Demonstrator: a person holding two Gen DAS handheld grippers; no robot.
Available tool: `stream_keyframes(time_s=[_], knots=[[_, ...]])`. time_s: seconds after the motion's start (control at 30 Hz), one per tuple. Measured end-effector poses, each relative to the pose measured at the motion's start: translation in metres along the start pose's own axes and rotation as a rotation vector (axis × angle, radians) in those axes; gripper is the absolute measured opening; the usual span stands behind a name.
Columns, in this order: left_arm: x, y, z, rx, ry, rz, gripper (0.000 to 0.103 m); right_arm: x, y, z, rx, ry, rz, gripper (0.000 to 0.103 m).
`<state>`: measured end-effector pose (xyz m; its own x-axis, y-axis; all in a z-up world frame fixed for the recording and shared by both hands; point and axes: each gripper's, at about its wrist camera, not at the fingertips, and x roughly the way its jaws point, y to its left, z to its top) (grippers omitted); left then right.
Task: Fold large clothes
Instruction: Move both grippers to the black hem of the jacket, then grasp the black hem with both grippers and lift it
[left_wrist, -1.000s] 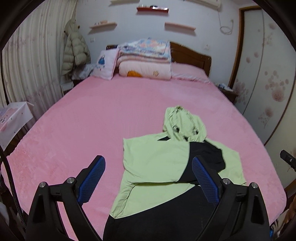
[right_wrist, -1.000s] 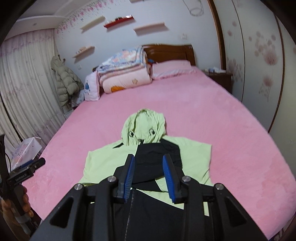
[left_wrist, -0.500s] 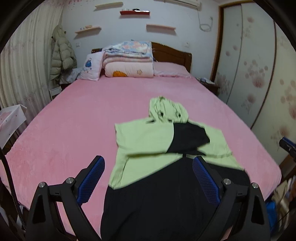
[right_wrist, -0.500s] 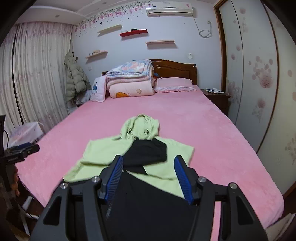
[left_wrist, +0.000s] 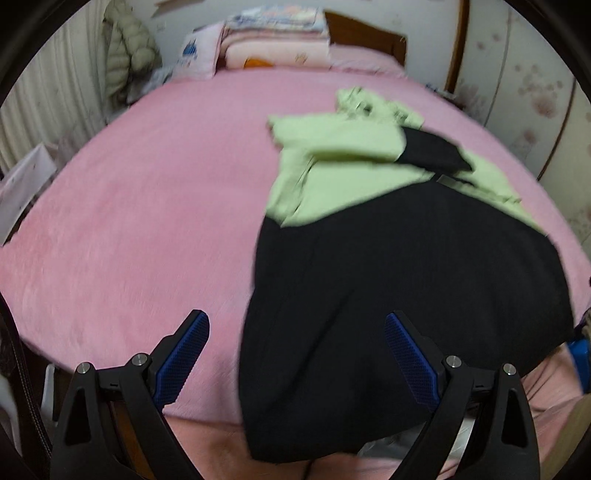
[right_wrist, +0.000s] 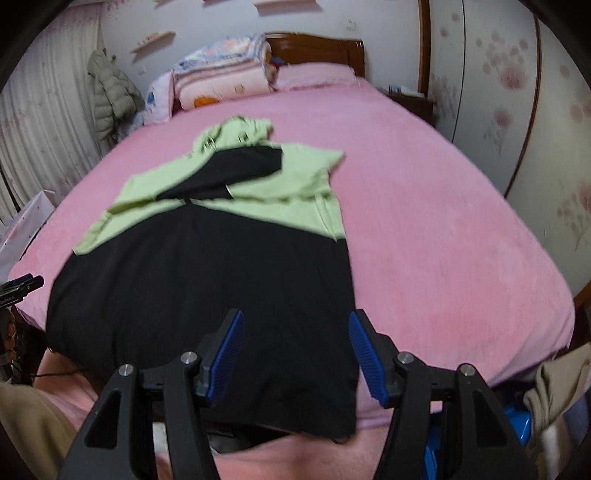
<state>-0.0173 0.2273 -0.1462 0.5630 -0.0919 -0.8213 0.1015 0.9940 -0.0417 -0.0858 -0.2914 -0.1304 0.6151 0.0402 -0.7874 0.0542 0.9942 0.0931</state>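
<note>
Covering the whole bed, a pink blanket carries the green-and-black hooded jacket, hem draped over the near edge; folded quilts sit at the headboard. Left gripper and right gripper both stand apart, empty.

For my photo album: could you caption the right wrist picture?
Open tongs hover over the black hem of a green-and-black hooded jacket spread on a pink bed.

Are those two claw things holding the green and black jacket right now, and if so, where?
No. The left gripper and right gripper both stand open above the jacket, which lies loose on the bed.
</note>
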Motion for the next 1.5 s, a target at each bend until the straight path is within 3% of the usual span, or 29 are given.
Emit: stream_keyframes(time_s=[0.13, 0.33, 0.57, 0.73, 0.8, 0.9, 1.03, 1.27, 1.33, 1.37, 1.4, 1.5], knots=[[0.019, 0.025, -0.019, -0.04, 0.071, -0.035, 0.095, 0.023, -0.018, -0.017, 0.022, 0.064, 0.023, 0.059], [0.031, 0.041, -0.04, -0.061, 0.104, -0.125, 0.095, 0.049, -0.043, -0.044, 0.092, 0.175, 0.068, 0.059], [0.047, 0.044, -0.048, -0.052, 0.13, -0.176, 0.093, 0.061, -0.047, -0.059, 0.111, 0.212, 0.124, 0.056], [0.053, 0.04, -0.053, -0.055, 0.158, -0.2, 0.093, 0.068, -0.043, -0.059, 0.109, 0.231, 0.158, 0.038], [0.052, 0.039, -0.055, -0.053, 0.167, -0.225, 0.082, 0.064, -0.039, -0.059, 0.085, 0.226, 0.169, 0.028], [0.048, 0.04, -0.061, -0.055, 0.171, -0.262, 0.073, 0.063, -0.037, -0.058, 0.071, 0.227, 0.169, 0.028], [0.051, 0.048, -0.064, -0.105, 0.179, -0.292, 0.073, 0.069, -0.042, -0.057, 0.094, 0.243, 0.181, 0.031], [0.06, 0.041, -0.061, -0.071, 0.205, -0.259, 0.072, 0.077, -0.035, -0.057, 0.068, 0.257, 0.139, 0.034], [0.059, 0.035, -0.059, -0.065, 0.214, -0.246, 0.042, 0.074, -0.032, -0.057, 0.052, 0.247, 0.129, 0.027], [0.059, 0.031, -0.056, -0.068, 0.227, -0.249, 0.016, 0.069, -0.029, -0.056, 0.036, 0.236, 0.135, 0.022], [0.056, 0.028, -0.053, -0.079, 0.239, -0.248, 0.008, 0.063, -0.026, -0.055, 0.021, 0.223, 0.134, 0.015], [0.043, 0.02, -0.042, -0.091, 0.236, -0.26, 0.004, 0.039, -0.022, -0.046, -0.004, 0.159, 0.169, 0.011]])
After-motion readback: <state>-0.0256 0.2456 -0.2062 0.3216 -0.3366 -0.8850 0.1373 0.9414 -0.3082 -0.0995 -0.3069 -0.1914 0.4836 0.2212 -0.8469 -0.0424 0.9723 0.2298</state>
